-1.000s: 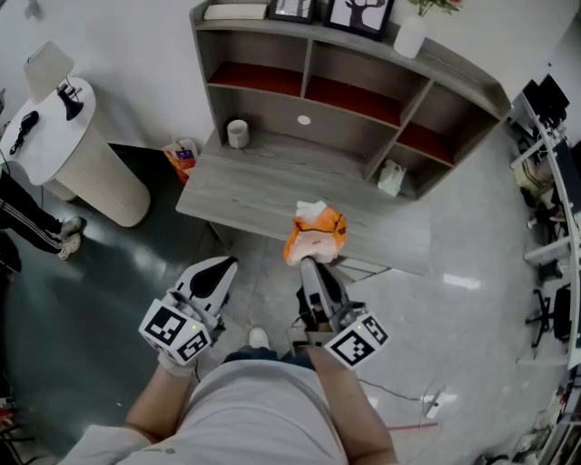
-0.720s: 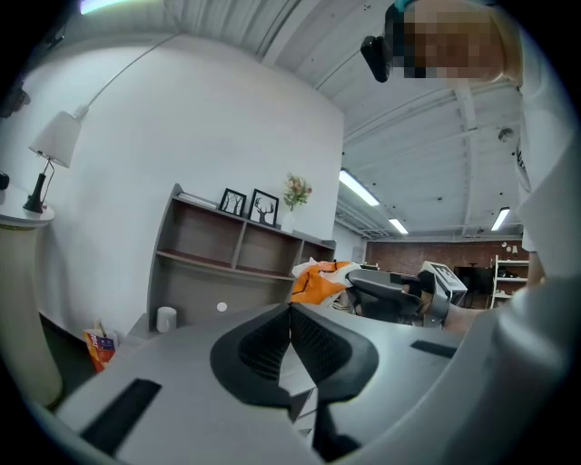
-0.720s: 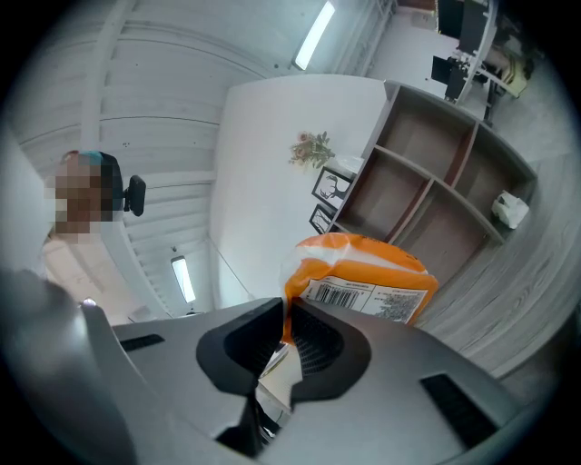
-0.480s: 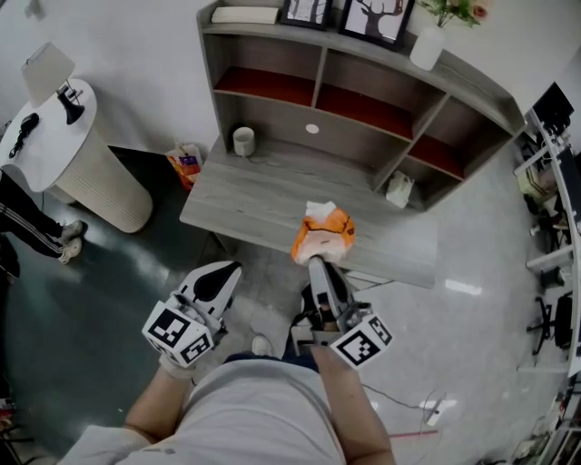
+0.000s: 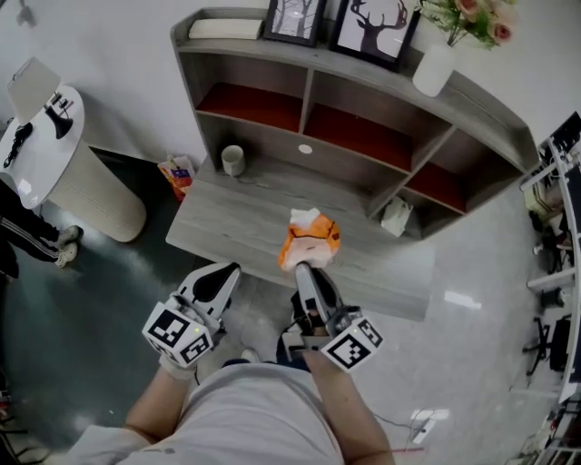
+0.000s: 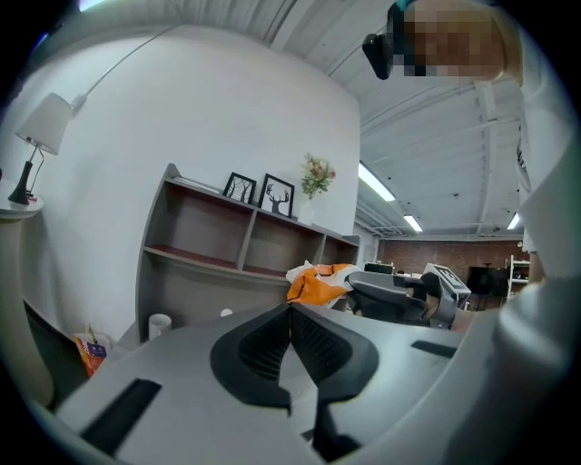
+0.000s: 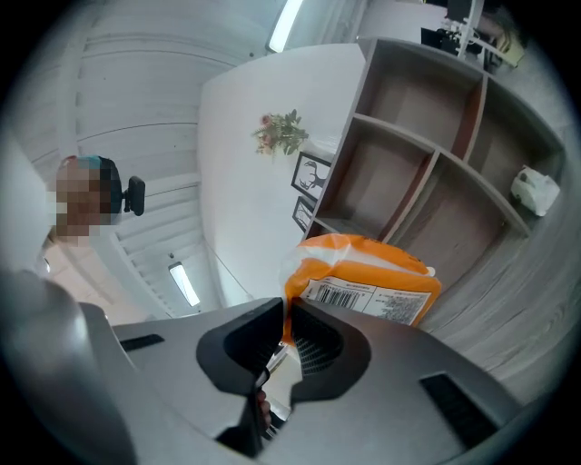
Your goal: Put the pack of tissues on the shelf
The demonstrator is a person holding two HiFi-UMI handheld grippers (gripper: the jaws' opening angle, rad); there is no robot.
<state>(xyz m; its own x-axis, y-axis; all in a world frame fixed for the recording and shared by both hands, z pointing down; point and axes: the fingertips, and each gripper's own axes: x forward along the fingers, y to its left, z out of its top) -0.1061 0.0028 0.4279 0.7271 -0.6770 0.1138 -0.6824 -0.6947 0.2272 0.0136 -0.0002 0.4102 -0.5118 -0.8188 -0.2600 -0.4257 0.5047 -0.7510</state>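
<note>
An orange and white pack of tissues [image 5: 309, 241] hangs over the front part of the grey desk [image 5: 245, 213], pinched by its edge in my right gripper [image 5: 303, 269], which is shut on it. In the right gripper view the pack of tissues [image 7: 363, 277] shows its barcode side, with the jaws closed on the wrapper at its left edge. The grey shelf unit [image 5: 313, 77] with red-lined compartments rises behind the desk. My left gripper [image 5: 218, 280] hangs shut and empty below the desk's front edge; its view shows the pack of tissues [image 6: 320, 280] to the right.
A white cup [image 5: 233, 160] and a small white object [image 5: 395, 216] sit at the back of the desk. Picture frames [image 5: 368, 27] and a vase of flowers [image 5: 434, 65] stand on the shelf top. A round white side table [image 5: 50, 159] and an orange bag [image 5: 178, 173] are at left.
The pack of tissues in my right gripper has shifted slightly left and farther over the desk. The shelf now looms larger in the head view. My left gripper has hardly moved.
</note>
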